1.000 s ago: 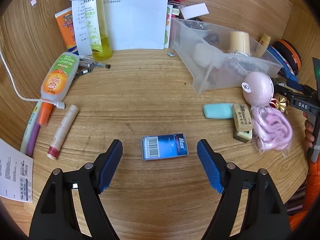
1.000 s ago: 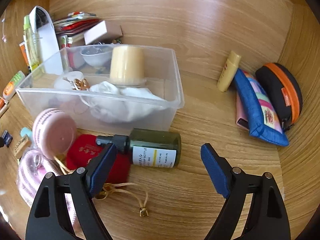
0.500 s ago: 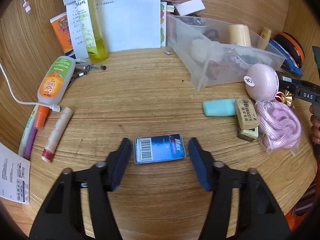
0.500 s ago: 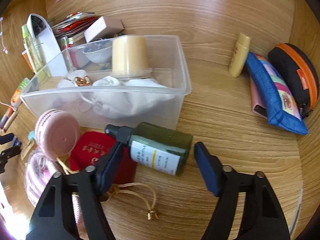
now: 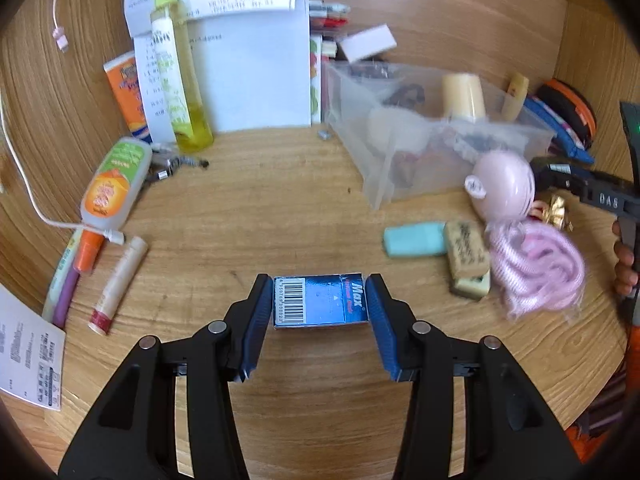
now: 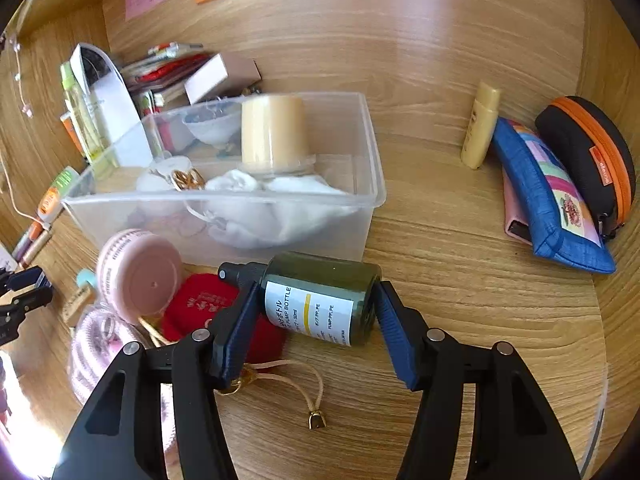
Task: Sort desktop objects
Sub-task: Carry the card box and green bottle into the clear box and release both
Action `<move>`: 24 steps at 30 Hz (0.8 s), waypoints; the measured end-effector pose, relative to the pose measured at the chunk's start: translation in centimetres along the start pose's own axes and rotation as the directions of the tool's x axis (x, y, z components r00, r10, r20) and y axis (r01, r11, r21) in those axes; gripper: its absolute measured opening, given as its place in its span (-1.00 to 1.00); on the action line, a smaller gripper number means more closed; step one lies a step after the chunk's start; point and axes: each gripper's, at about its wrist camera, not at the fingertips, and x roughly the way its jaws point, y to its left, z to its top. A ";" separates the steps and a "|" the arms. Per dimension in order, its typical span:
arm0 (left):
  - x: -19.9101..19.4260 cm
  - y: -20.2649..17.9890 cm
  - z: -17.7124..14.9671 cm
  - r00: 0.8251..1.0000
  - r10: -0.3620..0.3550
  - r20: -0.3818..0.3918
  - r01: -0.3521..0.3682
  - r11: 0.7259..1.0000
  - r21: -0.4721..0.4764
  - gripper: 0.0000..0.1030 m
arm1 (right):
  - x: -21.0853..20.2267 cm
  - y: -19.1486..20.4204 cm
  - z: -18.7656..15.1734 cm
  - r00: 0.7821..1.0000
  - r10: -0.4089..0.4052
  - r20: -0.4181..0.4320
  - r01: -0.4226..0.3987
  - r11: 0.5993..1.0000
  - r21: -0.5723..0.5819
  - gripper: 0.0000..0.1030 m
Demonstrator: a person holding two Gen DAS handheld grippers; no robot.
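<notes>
Under clear bin, bottle base hidden; both hand-held grippers closing, pads touching.

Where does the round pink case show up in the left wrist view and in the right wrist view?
Left wrist: pink case right of centre, against the clear bin's front corner.
Right wrist: pink case lower left, before the bin.
Shared landmark: cream cylinder in the bin.

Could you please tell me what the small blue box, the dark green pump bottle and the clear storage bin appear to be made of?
Small blue box: likely glossy printed cardboard; flat faces, sharp edges, barcode.
Dark green pump bottle: probably plastic, tinted and smooth, with a black pump top and a white paper label.
Clear storage bin: translucent, slightly frosted plastic; its contents show through the walls.
</notes>
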 end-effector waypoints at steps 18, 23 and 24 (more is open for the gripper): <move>-2.1 -1.6 6.6 0.982 -0.088 0.165 0.089 0.996 0.000 -0.08 | -5.9 -1.2 1.2 0.989 0.041 0.143 -0.046 0.998 0.033 0.06; -1.5 -2.7 8.2 0.979 -0.108 0.172 0.104 0.994 0.035 -0.08 | -6.7 -1.2 2.4 0.982 0.060 0.177 -0.068 0.997 0.039 0.06; -1.3 -2.9 8.4 0.980 -0.106 0.170 0.100 0.994 0.042 -0.08 | -6.8 -1.0 2.7 0.981 0.064 0.184 -0.071 0.997 0.031 0.06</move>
